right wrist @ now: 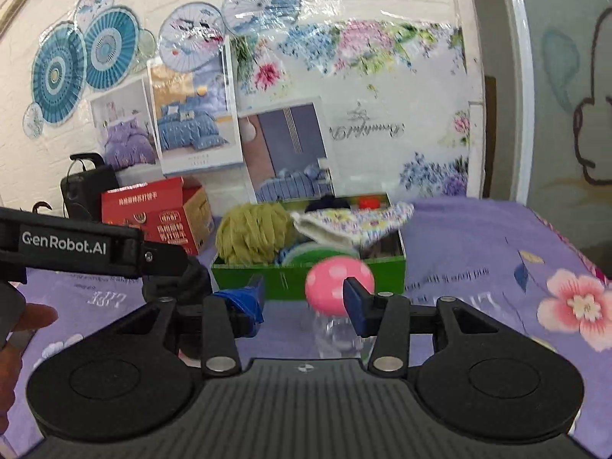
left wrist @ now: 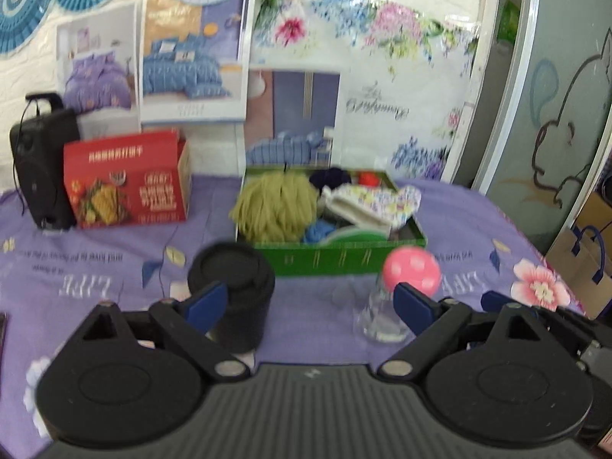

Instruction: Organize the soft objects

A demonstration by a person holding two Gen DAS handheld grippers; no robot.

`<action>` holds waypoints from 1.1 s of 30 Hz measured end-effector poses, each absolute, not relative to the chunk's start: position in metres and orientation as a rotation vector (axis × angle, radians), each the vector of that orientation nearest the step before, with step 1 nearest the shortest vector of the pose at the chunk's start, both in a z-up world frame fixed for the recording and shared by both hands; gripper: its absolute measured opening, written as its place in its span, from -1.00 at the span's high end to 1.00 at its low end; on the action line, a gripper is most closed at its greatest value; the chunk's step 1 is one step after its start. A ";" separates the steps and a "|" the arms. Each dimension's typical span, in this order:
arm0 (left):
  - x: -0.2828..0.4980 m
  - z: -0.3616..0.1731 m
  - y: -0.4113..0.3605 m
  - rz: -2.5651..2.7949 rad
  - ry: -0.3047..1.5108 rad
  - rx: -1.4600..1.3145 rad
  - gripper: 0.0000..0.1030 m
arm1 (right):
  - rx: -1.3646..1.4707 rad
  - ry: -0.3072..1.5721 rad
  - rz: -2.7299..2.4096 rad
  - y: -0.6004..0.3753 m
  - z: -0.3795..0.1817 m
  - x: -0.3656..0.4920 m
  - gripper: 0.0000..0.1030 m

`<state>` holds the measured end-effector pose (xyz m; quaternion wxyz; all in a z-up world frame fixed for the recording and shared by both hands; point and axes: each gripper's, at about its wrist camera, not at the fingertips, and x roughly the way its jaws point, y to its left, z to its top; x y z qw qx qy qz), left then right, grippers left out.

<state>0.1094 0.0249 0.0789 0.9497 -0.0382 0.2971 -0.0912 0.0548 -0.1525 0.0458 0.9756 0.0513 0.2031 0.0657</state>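
Covering the bench (left wrist: 344, 306) is a purple cloth with pink flowers, leaves and some printed words. A green box (left wrist: 344, 256) sits near the middle of the bench, toward the back edge. It is full of soft things: a big yellow-green yarn ball (left wrist: 275, 206), a white mitt with small flowers (left wrist: 375, 201), something dark blue and something red at the back. The mitt hangs a little over the right wall of the box.

Just in front of the box stands a clear glass bottle (left wrist: 378, 317) with a round pink top with white dots (left wrist: 412, 269). A black cup with a lid (left wrist: 233, 290) stands to its left. Near the back left corner sit a red carton (left wrist: 128, 179) and a black speaker (left wrist: 40, 164).

The left gripper (left wrist: 308, 302) has its jaws wide open and holds nothing. The cup is close to its left finger and the bottle close to its right finger. The right gripper (right wrist: 304, 298) also has its jaws open and empty, with the pink top between the fingers but not pinched. In the right wrist view, a bit of a hand (right wrist: 23, 325) shows at the left edge.

Behind the bench, the white wall has blue paper fans (right wrist: 76, 65), bedding pictures (right wrist: 191, 114) and a flowery sheet (right wrist: 363, 49). A pale door with a cartoon drawing (left wrist: 566, 122) stands on the right.
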 end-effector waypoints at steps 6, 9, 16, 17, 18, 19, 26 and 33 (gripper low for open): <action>0.087 0.034 0.016 -0.148 0.668 -0.057 -0.80 | 0.122 0.471 0.056 -0.157 0.002 0.034 0.42; 0.078 0.014 0.014 -0.139 0.691 -0.066 -0.80 | 0.171 0.492 0.031 -0.165 -0.013 0.027 0.41; 0.069 -0.015 0.007 -0.124 0.732 -0.021 -0.80 | 0.141 0.567 -0.075 -0.163 -0.029 0.016 0.39; 0.068 -0.016 0.007 -0.124 0.733 -0.020 -0.80 | 0.128 0.571 -0.083 -0.161 -0.029 0.016 0.39; 0.067 -0.016 0.008 -0.122 0.731 -0.022 -0.80 | 0.119 0.574 -0.092 -0.159 -0.028 0.015 0.39; 0.066 -0.016 0.008 -0.122 0.727 -0.026 -0.80 | 0.119 0.574 -0.101 -0.159 -0.028 0.014 0.39; 0.058 -0.015 0.013 -0.117 0.711 -0.028 -0.80 | 0.134 0.580 -0.116 -0.158 -0.027 0.012 0.38; 0.053 -0.016 0.015 -0.127 0.696 -0.044 -0.80 | 0.160 0.588 -0.092 -0.159 -0.028 0.009 0.36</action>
